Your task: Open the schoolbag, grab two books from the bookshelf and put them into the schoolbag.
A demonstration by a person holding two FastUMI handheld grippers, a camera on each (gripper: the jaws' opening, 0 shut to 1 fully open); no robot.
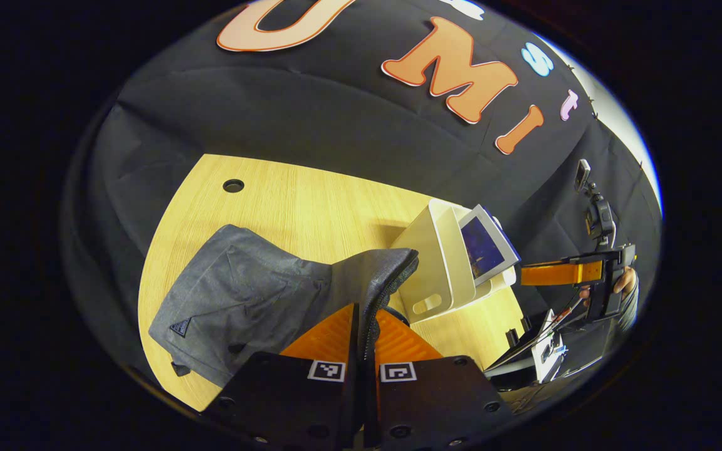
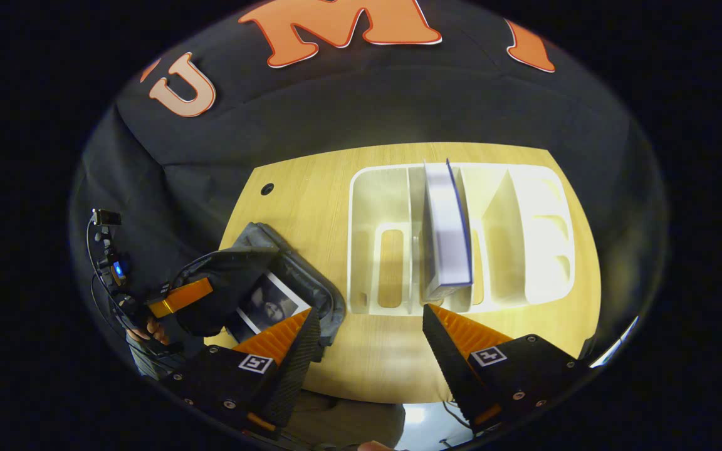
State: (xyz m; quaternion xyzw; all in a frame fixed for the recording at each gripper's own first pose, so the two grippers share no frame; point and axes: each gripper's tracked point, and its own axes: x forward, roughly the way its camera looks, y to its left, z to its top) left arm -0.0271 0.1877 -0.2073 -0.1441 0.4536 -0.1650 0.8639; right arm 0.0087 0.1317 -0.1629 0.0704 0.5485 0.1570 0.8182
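A grey schoolbag (image 1: 242,294) lies on the wooden table (image 1: 298,200). My left gripper (image 1: 364,326) is shut on the bag's zippered opening edge and holds it lifted. In the right gripper view the schoolbag (image 2: 320,285) gapes open with one book (image 2: 267,304) inside, and the left gripper (image 2: 179,297) pinches its rim. A second book (image 2: 445,232) with a blue cover stands upright in the white bookshelf (image 2: 361,250). My right gripper (image 2: 368,316) is open just in front of that book, not touching it. The bookshelf (image 1: 436,263), book (image 1: 486,247) and right gripper (image 1: 561,274) also appear in the left gripper view.
A round cable hole (image 2: 267,188) sits in the table behind the bag. Bare table (image 2: 373,357) lies between bag and shelf. Cameras and cables on a stand (image 1: 599,213) hang at the table's far side. A person's hand (image 2: 148,332) holds the left gripper.
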